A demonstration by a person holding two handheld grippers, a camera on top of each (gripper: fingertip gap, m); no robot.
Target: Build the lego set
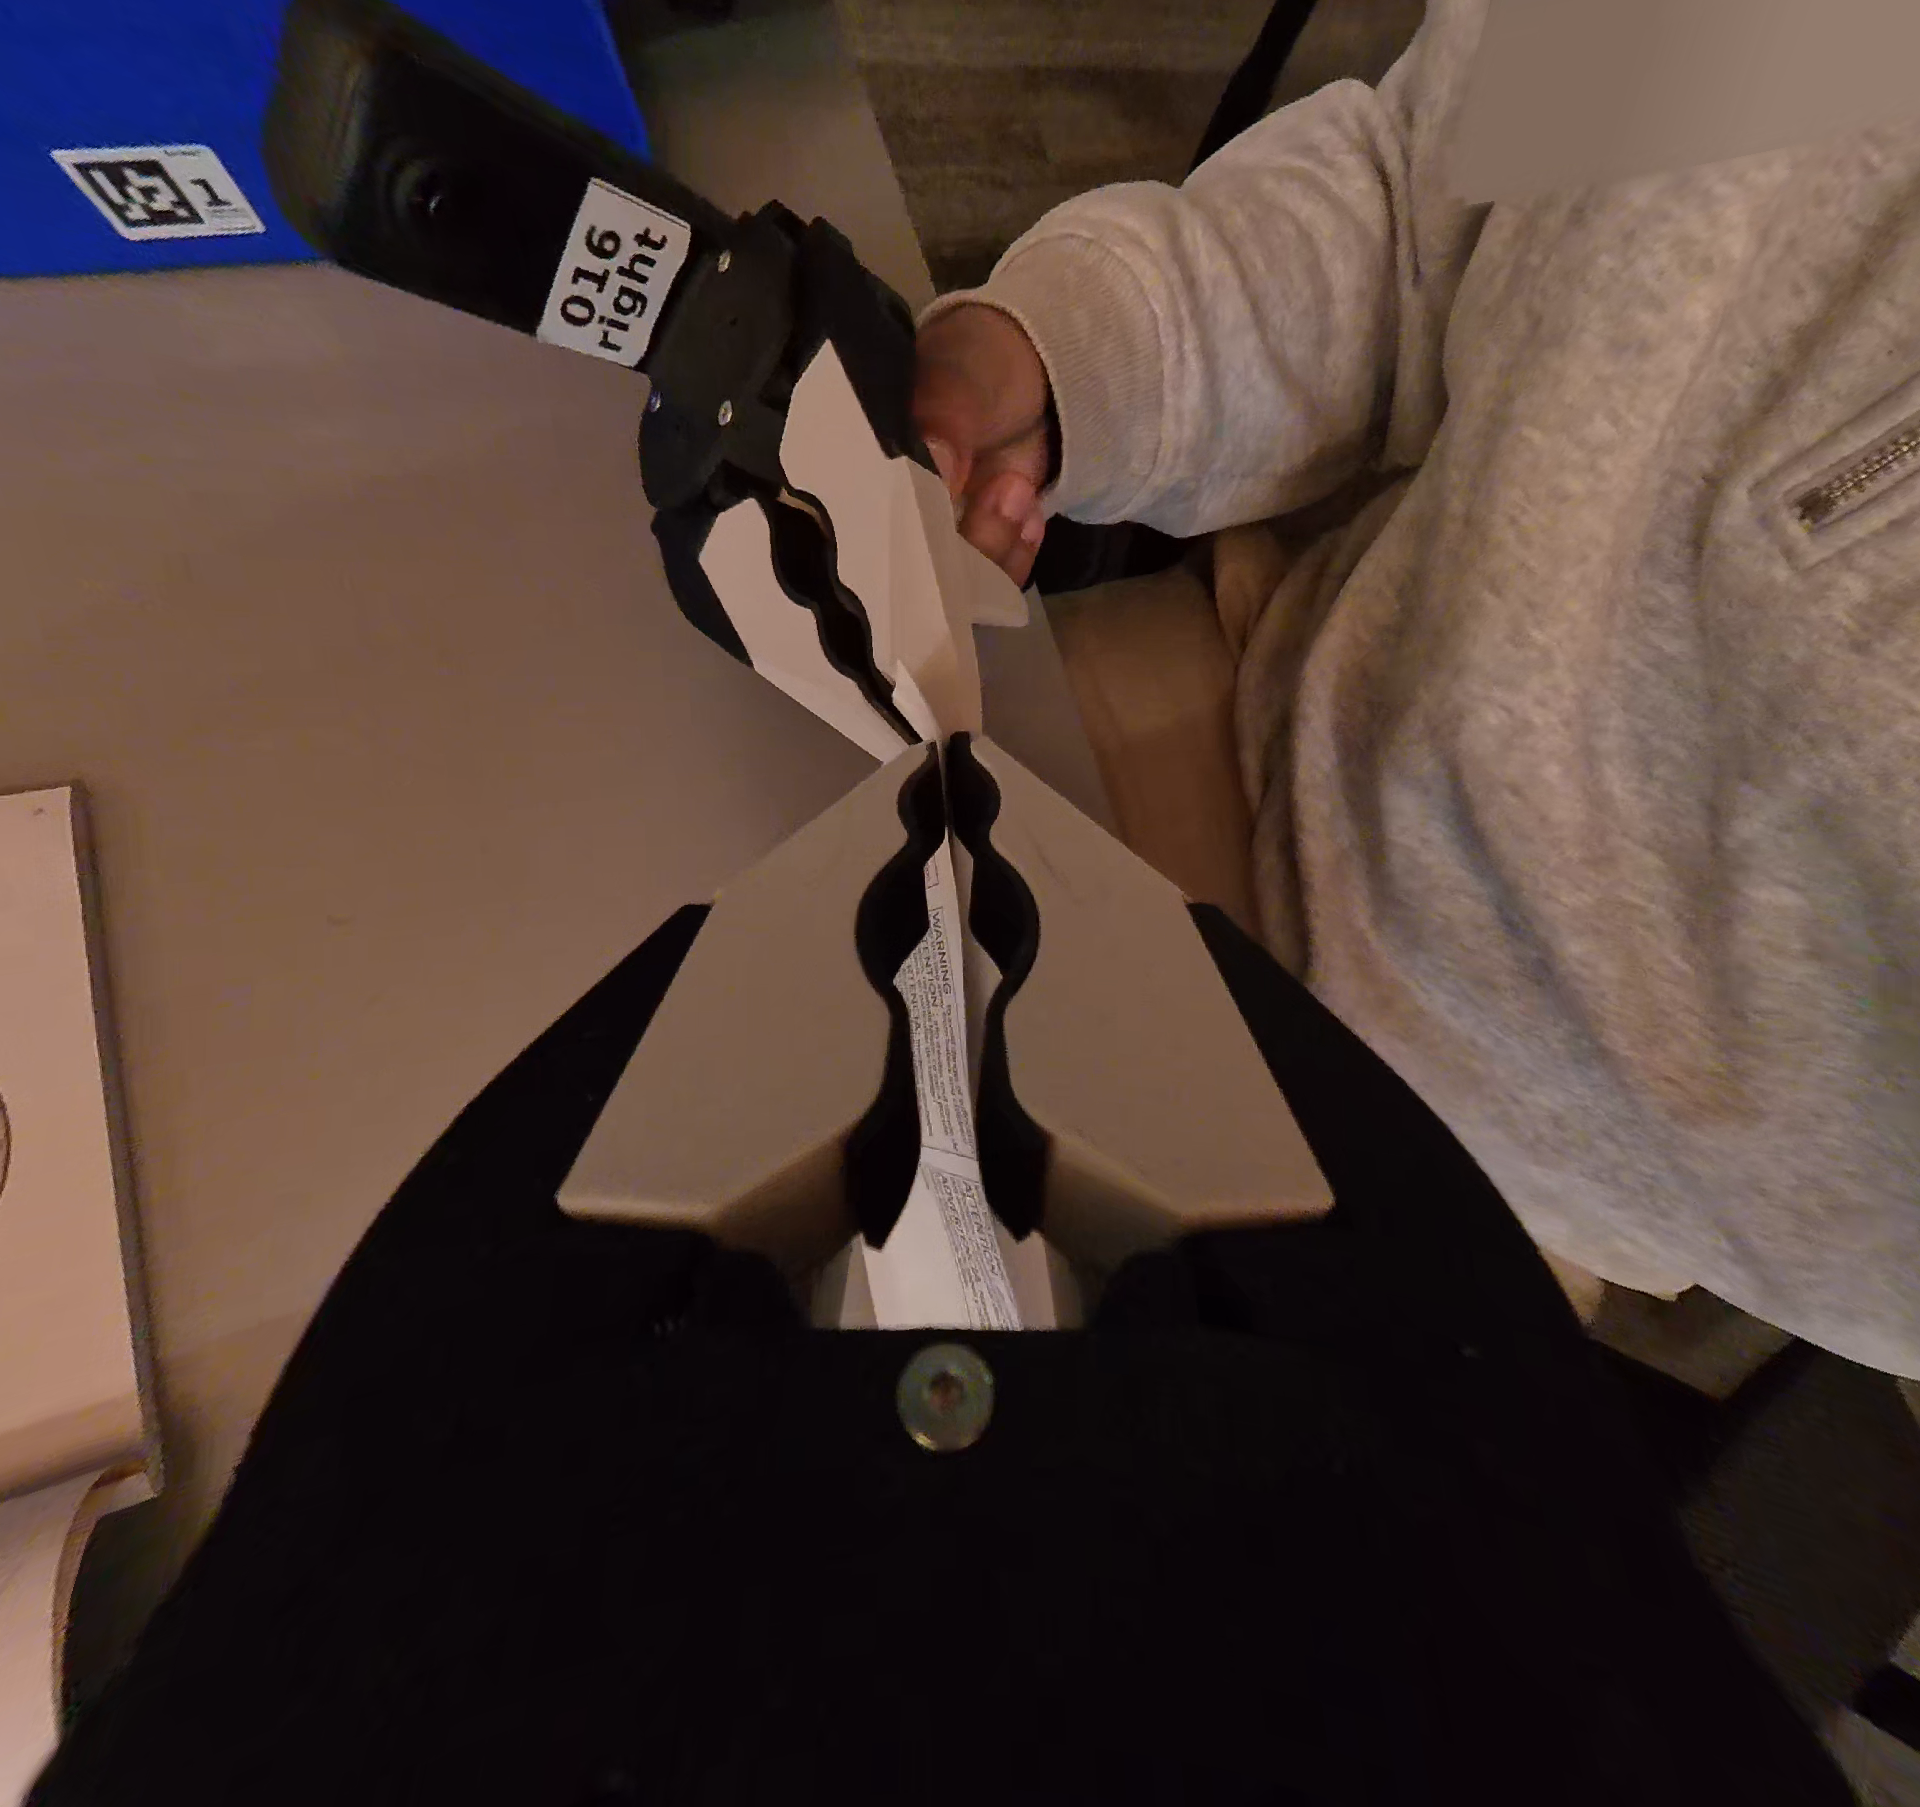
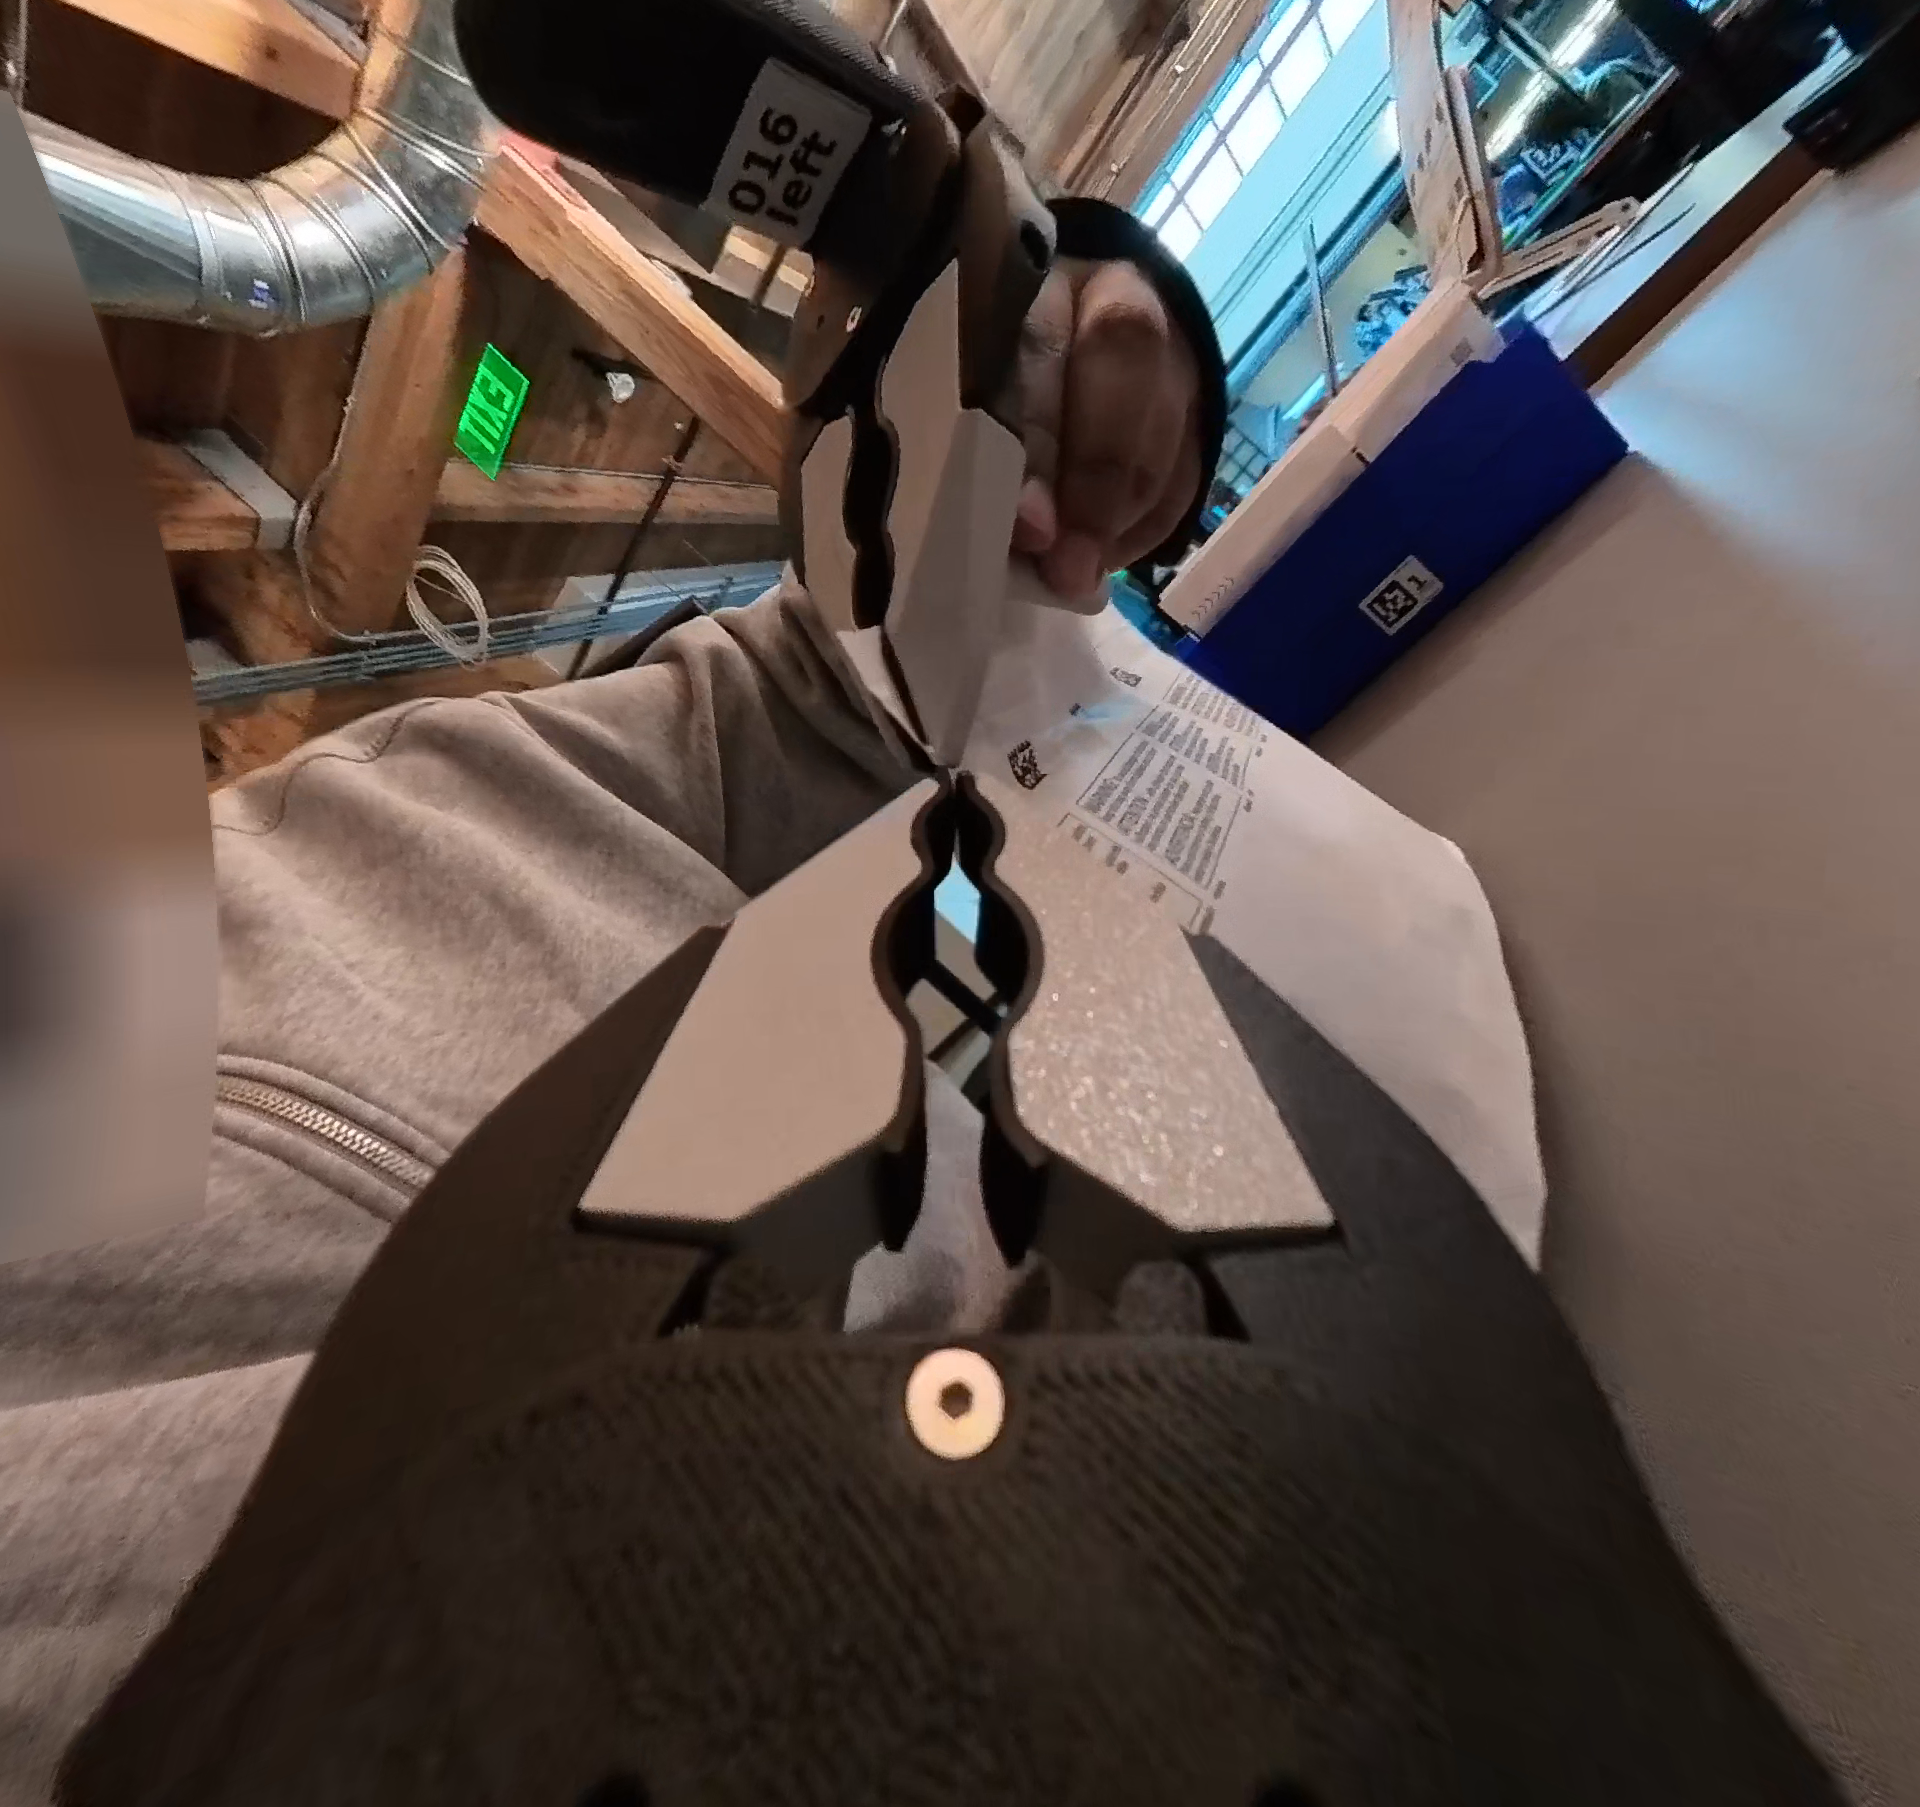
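A white paper bag with printed text (image 1: pixel 948 1082) is held above the table's edge, in front of the person. My left gripper (image 1: pixel 945 751) is shut on it; the bag runs edge-on between its fingers. My right gripper (image 1: pixel 906 718) comes in from the upper left, tip to tip with the left one, shut on the same bag's top edge. In the right wrist view the right gripper (image 2: pixel 951 789) is shut at the bag's corner. The bag (image 2: pixel 1299 874) spreads out to the right behind its finger. The left gripper (image 2: pixel 925 744) pinches just above. The bag's contents are hidden.
A blue box with a black-and-white marker (image 1: pixel 208 74) stands on the beige table (image 1: pixel 312 562) at the far side; it also shows in the right wrist view (image 2: pixel 1403 552). A pale flat box (image 1: pixel 52 1134) lies at the left edge. The person's fleece-clad body (image 1: pixel 1558 770) is close on the right. Both grippers' tips are close together, under 4 cm apart.
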